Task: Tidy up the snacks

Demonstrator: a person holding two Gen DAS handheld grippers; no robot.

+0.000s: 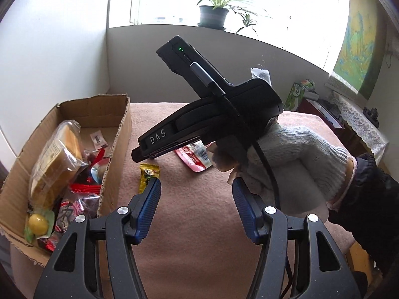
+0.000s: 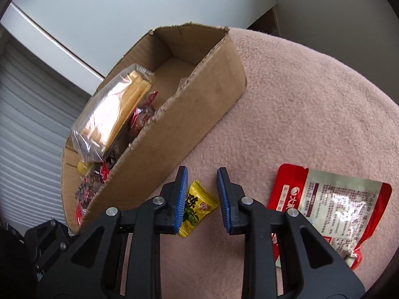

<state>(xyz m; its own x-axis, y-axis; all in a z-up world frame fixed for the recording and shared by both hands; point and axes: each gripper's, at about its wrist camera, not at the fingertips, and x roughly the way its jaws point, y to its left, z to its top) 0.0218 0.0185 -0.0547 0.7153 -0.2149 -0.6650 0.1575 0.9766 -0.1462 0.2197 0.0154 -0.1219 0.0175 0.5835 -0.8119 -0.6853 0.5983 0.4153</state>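
The yellow candy point(image 2: 197, 204) lies on the pink-covered counter point(image 2: 311, 99), low in the right wrist view, just beside the box point(image 2: 187, 114). It sits partly under the left-hand finger of the right gripper point(image 2: 202, 172). That gripper's fingers stand apart with only bare cloth between them; they grip nothing. To the lower right, near the candy but not touching it, lies a red pouch point(image 2: 331, 204), face down.

The box already holds a clear wafer pack point(image 2: 112, 114) and a heap of small red wrappers along its near side.

In the left wrist view the left gripper point(image 1: 195, 184) hovers over the counter at bottom centre, its fingers open and empty. The gloved hand point(image 1: 286, 149) holding the right tool fills the middle right.

The candy is off to one side of the gap, so a close from here would likely pinch air or only a wrapper edge. The thin, slick packet could then slide on the soft cloth or drop short of the box wall. The two tools are close and could collide.
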